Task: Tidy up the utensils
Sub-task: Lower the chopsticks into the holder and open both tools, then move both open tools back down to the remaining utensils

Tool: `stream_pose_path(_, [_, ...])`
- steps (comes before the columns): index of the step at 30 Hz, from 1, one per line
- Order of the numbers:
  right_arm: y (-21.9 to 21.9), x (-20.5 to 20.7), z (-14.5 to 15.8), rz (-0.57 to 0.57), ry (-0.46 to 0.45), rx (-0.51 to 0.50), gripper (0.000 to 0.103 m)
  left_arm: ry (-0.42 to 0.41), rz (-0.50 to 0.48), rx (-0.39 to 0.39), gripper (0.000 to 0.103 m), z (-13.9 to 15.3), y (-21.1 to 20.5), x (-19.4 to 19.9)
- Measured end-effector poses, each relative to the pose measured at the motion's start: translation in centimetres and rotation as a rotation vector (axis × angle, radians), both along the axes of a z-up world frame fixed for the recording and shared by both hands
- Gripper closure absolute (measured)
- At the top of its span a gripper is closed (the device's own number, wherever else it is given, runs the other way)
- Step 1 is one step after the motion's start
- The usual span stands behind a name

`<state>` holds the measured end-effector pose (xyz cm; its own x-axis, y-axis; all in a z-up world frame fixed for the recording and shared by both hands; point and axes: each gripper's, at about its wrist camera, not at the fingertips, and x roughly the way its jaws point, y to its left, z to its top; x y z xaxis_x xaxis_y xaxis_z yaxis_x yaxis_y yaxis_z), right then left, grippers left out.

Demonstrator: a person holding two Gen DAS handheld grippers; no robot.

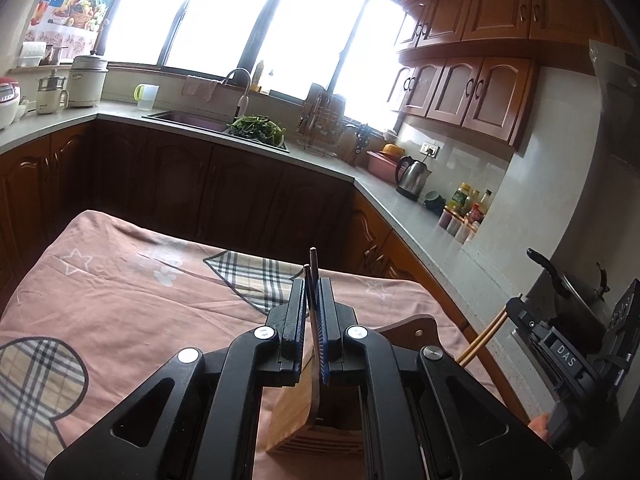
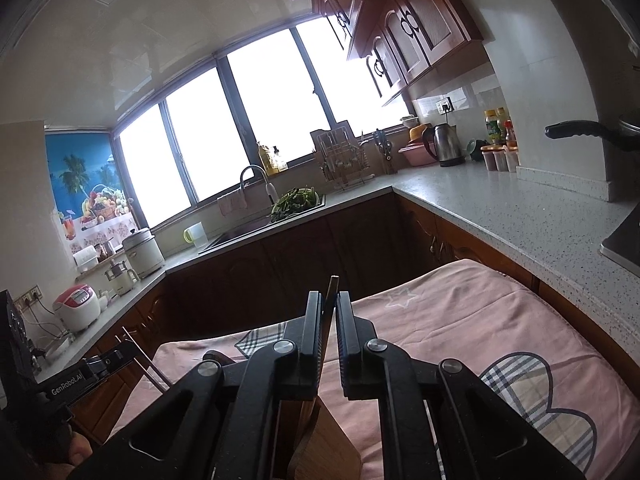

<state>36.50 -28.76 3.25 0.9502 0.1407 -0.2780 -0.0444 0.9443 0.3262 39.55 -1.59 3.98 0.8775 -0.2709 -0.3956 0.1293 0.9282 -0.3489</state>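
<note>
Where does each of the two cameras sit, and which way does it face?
Left wrist: on the left gripper, facing the sink counter; its fingers clamp dark chopsticks; the right gripper shows at right.
Right wrist: on the right gripper, tilted toward the window; the left gripper shows at left.
Shared: sink, kettle, pink cloth, wooden holder.

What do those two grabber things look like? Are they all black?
Mostly. The left gripper is black with blue pads on its fingers and round silver bolts. The right gripper is black too. White lettering on their bodies reads "GenRobot.AI" and "DAS".
</note>
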Motion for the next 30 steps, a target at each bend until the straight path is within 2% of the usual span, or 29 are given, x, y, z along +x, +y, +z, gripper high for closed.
stream_pose_path(6, [-0.2, 0.0, -0.1, 0.005, 0.015, 0.008, 0.092, 0.019, 0.004, 0.001, 0.093, -0.1, 0.0, 0.2])
stream_pose_path(9, [-0.2, 0.0, -0.1, 0.003, 0.016, 0.008, 0.092, 0.028, 0.004, -0.001, 0.087, -0.1, 0.1, 0.2])
stream_pose_path(12, [-0.3, -0.1, 0.0, 0.003, 0.019, 0.022, 0.090, 0.026, 0.000, -0.004, 0.076, 0.0, 0.3, -0.1])
stream_pose_path(13, [-0.5, -0.2, 0.0, 0.002, 0.020, 0.032, 0.084, 0.025, 0.001, -0.003, 0.066, 0.1, 0.3, -0.3])
stream_pose_path(14, [-0.7, -0.4, 0.0, 0.003, 0.020, 0.047, 0.069, 0.023, 0.002, -0.003, 0.053, 0.3, 0.4, -0.5])
stream_pose_path(15, [-1.0, -0.7, 0.1, 0.007, 0.016, 0.066, 0.059, 0.017, 0.005, -0.006, 0.048, 0.4, 0.6, -0.8])
stream_pose_path(16, [-1.2, -1.1, 0.1, 0.008, 0.007, 0.082, 0.041, 0.010, 0.009, -0.006, 0.040, 0.6, 0.7, -1.2])
stream_pose_path(17, [-1.5, -1.6, 0.3, 0.005, -0.002, 0.094, 0.029, 0.009, 0.014, -0.002, 0.031, 0.8, 0.9, -1.6])
stream_pose_path(20, [-2.2, -3.1, 0.6, 0.006, -0.016, 0.124, 0.011, 0.007, 0.015, -0.007, 0.018, 1.0, 1.4, -3.0])
stream_pose_path(23, [-2.7, -4.6, 0.7, 0.012, -0.010, 0.136, 0.009, 0.021, 0.015, -0.005, 0.014, 0.8, 1.8, -4.5])
stream_pose_path(30, [-3.0, -8.3, 0.1, 0.046, 0.037, 0.141, 0.008, 0.092, 0.006, 0.001, 0.013, -0.9, 2.2, -8.5])
